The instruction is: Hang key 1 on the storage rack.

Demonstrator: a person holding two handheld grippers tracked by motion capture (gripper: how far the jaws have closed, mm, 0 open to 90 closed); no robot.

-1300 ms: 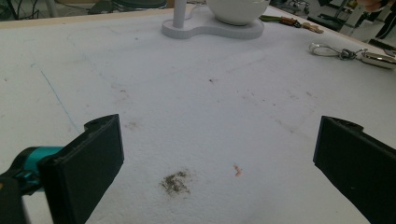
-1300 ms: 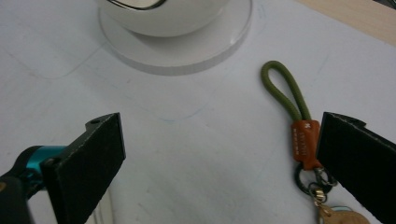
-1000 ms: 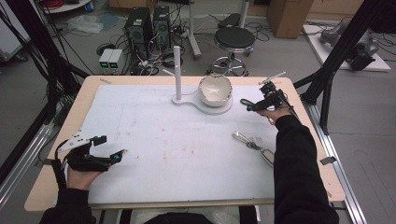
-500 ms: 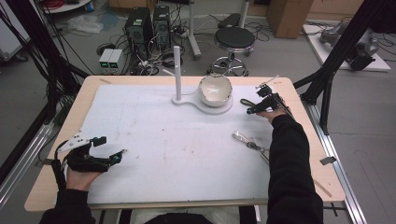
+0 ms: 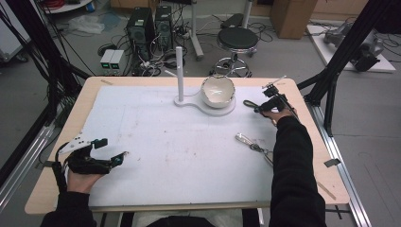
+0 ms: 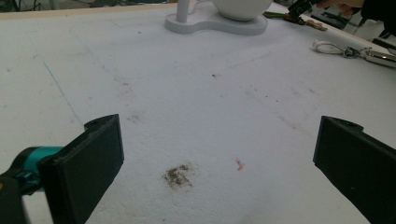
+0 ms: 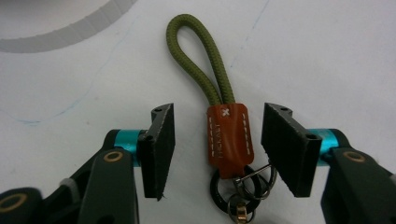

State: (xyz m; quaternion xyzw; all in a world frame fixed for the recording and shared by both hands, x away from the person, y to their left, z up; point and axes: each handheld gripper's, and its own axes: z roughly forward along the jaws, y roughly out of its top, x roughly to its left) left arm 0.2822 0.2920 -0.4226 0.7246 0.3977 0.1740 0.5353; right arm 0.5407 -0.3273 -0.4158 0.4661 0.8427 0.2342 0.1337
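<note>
A key strap lies on the white mat right of the bowl: an olive cord loop (image 7: 205, 60), a brown leather tab (image 7: 229, 140) and metal rings (image 7: 243, 186). My right gripper (image 7: 223, 144) points down over it with one jaw on each side of the tab. The jaws have just been closing, and a gap still shows on both sides. From above, this gripper (image 5: 264, 109) sits at the mat's far right with the loop (image 5: 248, 103) poking out leftward. My left gripper (image 6: 217, 158) rests wide open at the near left (image 5: 112, 148), nothing between its jaws.
A white bowl (image 5: 217, 91) sits on a white stand (image 5: 189, 101) with an upright post (image 5: 179, 66) at the back middle. A second key ring with a silver piece (image 5: 253, 145) lies near the right forearm. The table's wooden edge (image 5: 307, 118) runs close to the right.
The right gripper has sunk onto the key strap and its jaws have narrowed around the leather tab. The left hand has stayed put.
</note>
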